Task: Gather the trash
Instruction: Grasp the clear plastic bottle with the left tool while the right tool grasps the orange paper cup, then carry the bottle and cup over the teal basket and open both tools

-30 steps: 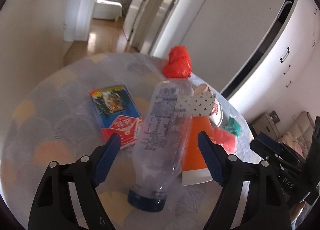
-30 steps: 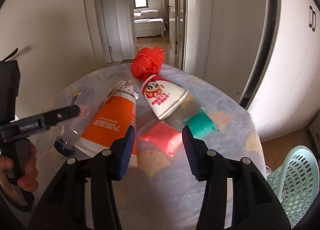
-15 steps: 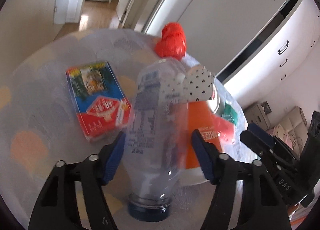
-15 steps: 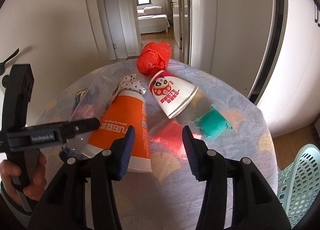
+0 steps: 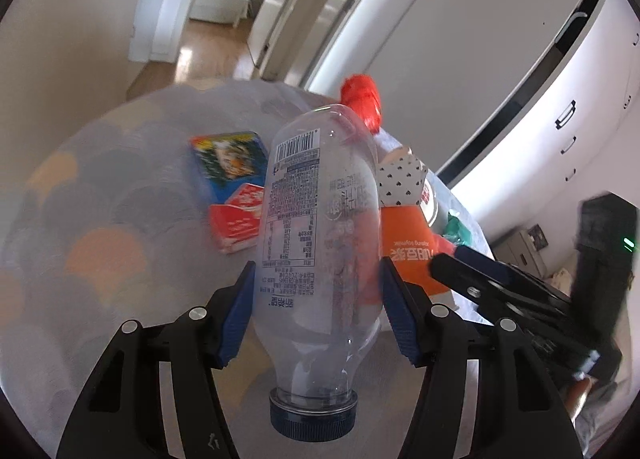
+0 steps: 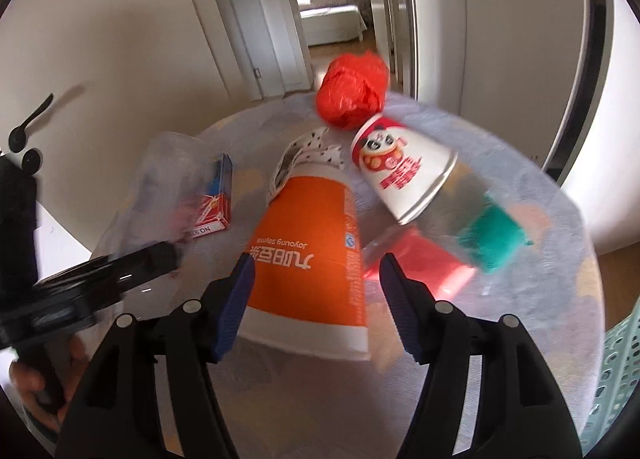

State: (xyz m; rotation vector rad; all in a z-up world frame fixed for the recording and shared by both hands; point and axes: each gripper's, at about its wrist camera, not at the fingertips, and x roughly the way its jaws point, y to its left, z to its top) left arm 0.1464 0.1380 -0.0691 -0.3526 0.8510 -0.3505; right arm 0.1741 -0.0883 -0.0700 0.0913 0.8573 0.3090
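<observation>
Clear plastic bottle (image 5: 320, 243), blue cap nearest the lens, base pointing away, sits between the blue pads of the left gripper (image 5: 316, 315). Both pads press against its sides just above the shoulder; fingers clamped on it. Printed label with barcode faces up. Whether the bottle is clear of the tabletop (image 5: 100, 195) cannot be told from this view.

Left wrist view, beyond the bottle: a flat box (image 5: 232, 187), blue and red print, lies on the patterned cloth to the left. Right of the bottle lies an orange paper cup (image 5: 408, 243) on its side, with a crumpled white heart-print paper (image 5: 400, 179) at its far end. Red crumpled bag (image 5: 362, 99) near the far edge. The right gripper's black frame crosses the right side of this view.

Right wrist view: right gripper (image 6: 314, 299) fingers spread apart, gripping nothing. The orange paper cup (image 6: 308, 251) lies between them, rim end nearest the lens; neither pad visibly touches it. Beside it to the right, a white paper cup (image 6: 400, 175) with red panda print, also on its side, rim toward the lens. Red crumpled bag (image 6: 352, 93) just behind that. A blurred red wrapper (image 6: 424, 271) and a teal wrapper (image 6: 492, 239) lie right of the cups; motion blur hides detail. Flat box (image 6: 214, 199) to the left, the bottle (image 6: 160, 187) a pale blur beyond the left gripper's frame.

Light green slotted basket (image 6: 618, 379) shows at the lower right, below the tabletop edge.
</observation>
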